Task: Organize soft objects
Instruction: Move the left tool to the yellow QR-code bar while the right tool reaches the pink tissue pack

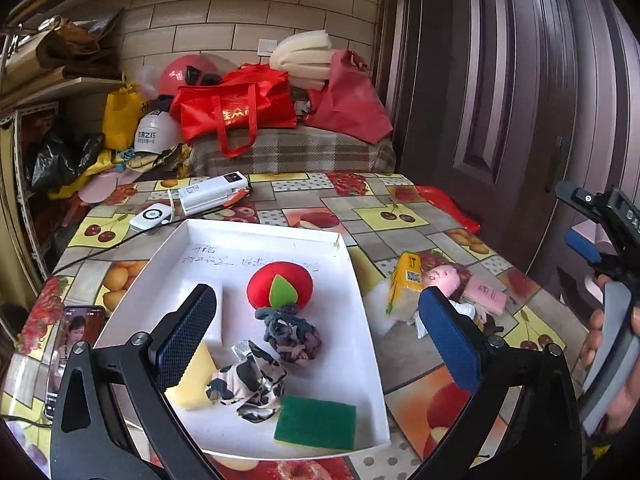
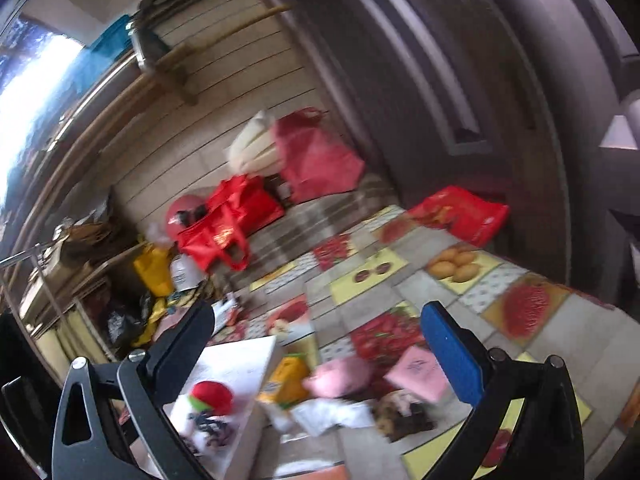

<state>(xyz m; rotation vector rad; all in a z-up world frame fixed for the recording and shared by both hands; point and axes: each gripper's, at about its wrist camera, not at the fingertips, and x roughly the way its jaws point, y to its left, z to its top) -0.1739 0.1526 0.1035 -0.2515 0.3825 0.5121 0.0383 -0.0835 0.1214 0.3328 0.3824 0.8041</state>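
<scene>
Doll (image 2: 340, 378) lay lower centre, between right gripper (image 2: 320, 344) jaws, right of tray (image 1: 360, 280). Both grippers wide open, empty; right nearer.

White tray (image 1: 362, 280) holds red plush (image 1: 280, 282), green sponge (image 1: 316, 422) (cow-print cloth (image 1: 244, 384) too).

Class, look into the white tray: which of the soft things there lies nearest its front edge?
The green sponge, flat in the front right corner of the white tray.
</scene>
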